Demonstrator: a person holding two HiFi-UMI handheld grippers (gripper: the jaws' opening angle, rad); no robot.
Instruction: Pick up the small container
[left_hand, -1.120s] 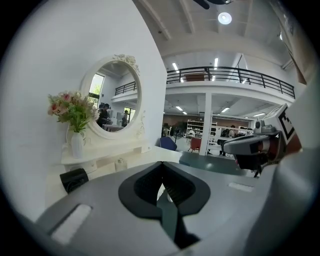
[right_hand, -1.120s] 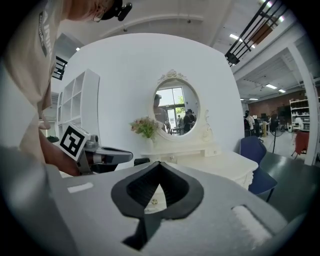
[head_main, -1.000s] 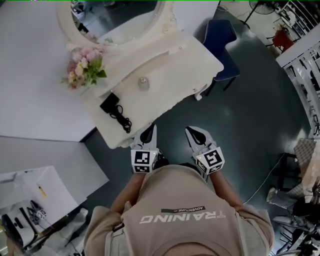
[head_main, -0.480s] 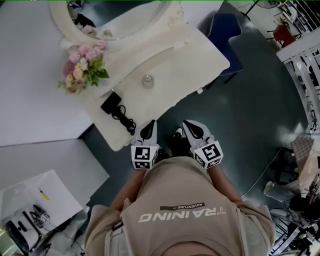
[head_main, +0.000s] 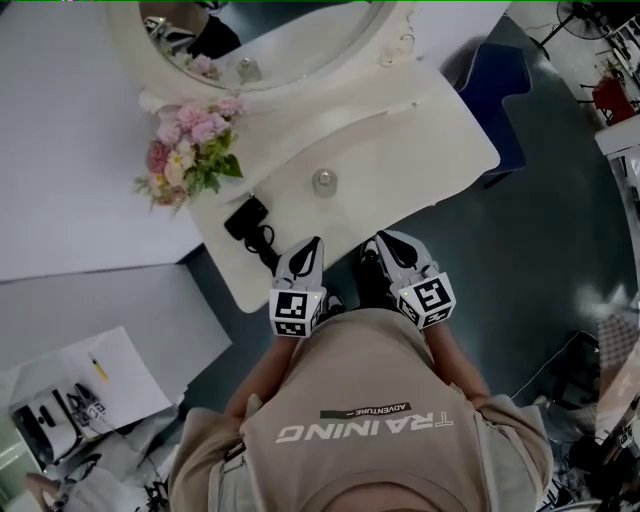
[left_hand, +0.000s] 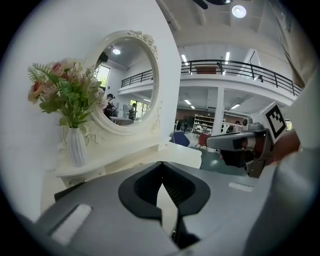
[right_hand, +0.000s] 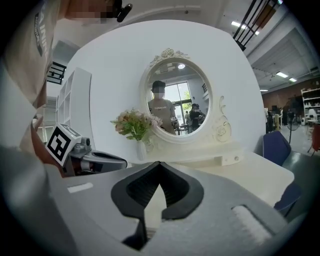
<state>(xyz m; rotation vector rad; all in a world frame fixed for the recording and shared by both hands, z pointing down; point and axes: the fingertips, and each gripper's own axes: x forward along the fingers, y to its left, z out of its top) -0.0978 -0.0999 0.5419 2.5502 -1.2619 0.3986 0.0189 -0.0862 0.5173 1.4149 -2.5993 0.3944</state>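
The left gripper (head_main: 312, 250) is sitting closed, its jaws meeting at the tips with nothing between them. The right gripper (head_main: 388, 245) beside it is showing the same: jaws together and empty. The person is holding both close in front of the chest, side by side and a little apart, with their tips reaching the near edge of the white desk (head_main: 420, 160).

Just beyond the left gripper's tip, a black adapter with its coiled cable (head_main: 250, 222) is lying on the desk. Further in, the small container (head_main: 323, 181) is standing upright on the open desk top. It is ahead of both grippers and clear of them, touching neither, with the adapter near it on the left.

Behind that, pink flowers (head_main: 195, 150) are standing in a ribbed white vase (left_hand: 76, 146) on the raised ledge under the oval mirror (head_main: 270, 40). A blue chair (head_main: 495, 90) is standing at the desk's far right end, on the dark floor (head_main: 540, 250).
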